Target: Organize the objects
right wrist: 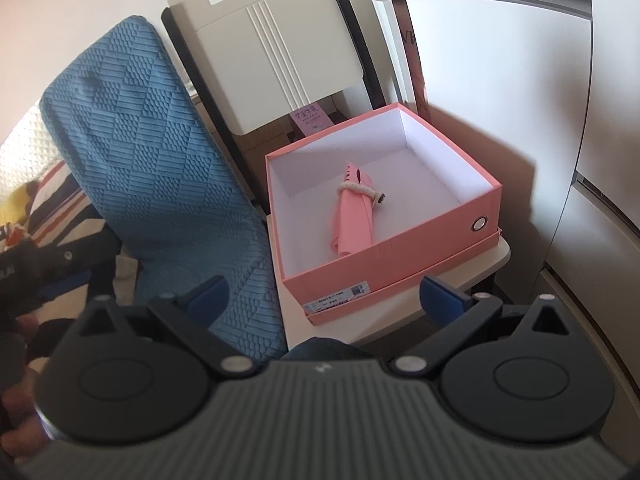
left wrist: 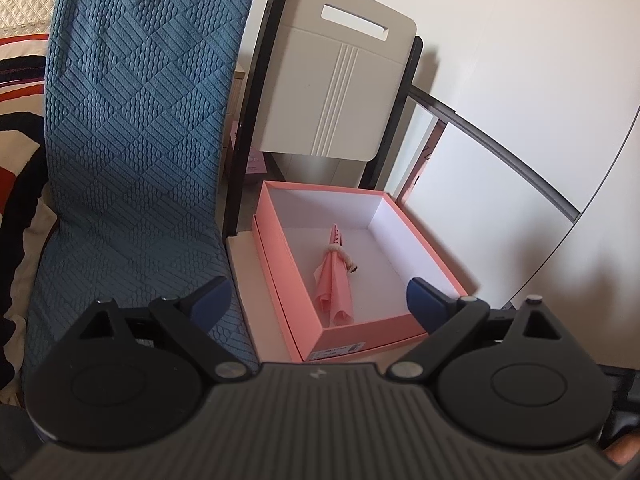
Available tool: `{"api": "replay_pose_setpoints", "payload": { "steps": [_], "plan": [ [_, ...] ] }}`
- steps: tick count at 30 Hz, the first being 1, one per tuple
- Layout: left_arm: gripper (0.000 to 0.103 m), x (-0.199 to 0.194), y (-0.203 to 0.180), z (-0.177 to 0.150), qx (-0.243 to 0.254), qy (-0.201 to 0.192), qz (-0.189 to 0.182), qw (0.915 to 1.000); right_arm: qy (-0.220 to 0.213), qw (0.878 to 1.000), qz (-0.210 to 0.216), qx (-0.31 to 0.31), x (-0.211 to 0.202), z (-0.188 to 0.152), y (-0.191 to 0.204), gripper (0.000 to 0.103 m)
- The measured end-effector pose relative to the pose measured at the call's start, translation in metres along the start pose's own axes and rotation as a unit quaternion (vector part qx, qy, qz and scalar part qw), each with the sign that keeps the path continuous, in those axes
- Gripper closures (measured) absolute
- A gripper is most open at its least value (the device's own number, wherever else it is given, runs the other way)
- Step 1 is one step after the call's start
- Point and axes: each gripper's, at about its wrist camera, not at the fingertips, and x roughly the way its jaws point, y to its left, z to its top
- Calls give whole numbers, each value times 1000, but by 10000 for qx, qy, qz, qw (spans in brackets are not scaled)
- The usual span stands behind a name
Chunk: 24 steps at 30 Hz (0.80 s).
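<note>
Pink box [left wrist: 424,256] [right wrist: 400,256] sits open on white chair seat [right wrist: 472,276]. Rolled pink cloth [left wrist: 336,280] [right wrist: 354,216], rope-tied, lies inside on box floor. Left hand-held gripper [left wrist: 318,298] spread wide, empty, short of box's near wall. Right hand-held gripper [right wrist: 324,300] likewise spread, empty. Blue cushion [left wrist: 136,148] [right wrist: 160,168] just left of box.

The left gripper [left wrist: 318,294] hangs with its two blue fingertips [left wrist: 210,298] spread wide and nothing between them; ahead of it a pink box [left wrist: 394,330] without lid stands on the seat of a white chair [left wrist: 334,92], near the seat's front edge. Inside the box a rolled pink cloth [left wrist: 335,286], tied with a pale cord, lies on the white bottom towards the left wall; a blue textured cushion [left wrist: 136,140] stands upright just beside the chair's left edge.
</note>
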Motion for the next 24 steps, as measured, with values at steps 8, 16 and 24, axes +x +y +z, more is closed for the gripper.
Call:
{"api": "replay_pose_setpoints", "payload": {
  "steps": [8, 16, 24],
  "plan": [
    [6, -2, 0, -1, 6, -21, -17, 10000, 50, 10000, 14, -14, 2, 1, 1, 0],
    [5, 1, 3, -1, -56, 30, 0, 10000, 119, 9999, 37, -19, 5, 0, 1, 0],
    [5, -1, 4, 0, -91, 7, 35, 10000, 147, 9999, 50, -57, 6, 0, 4, 0]
  ]
}}
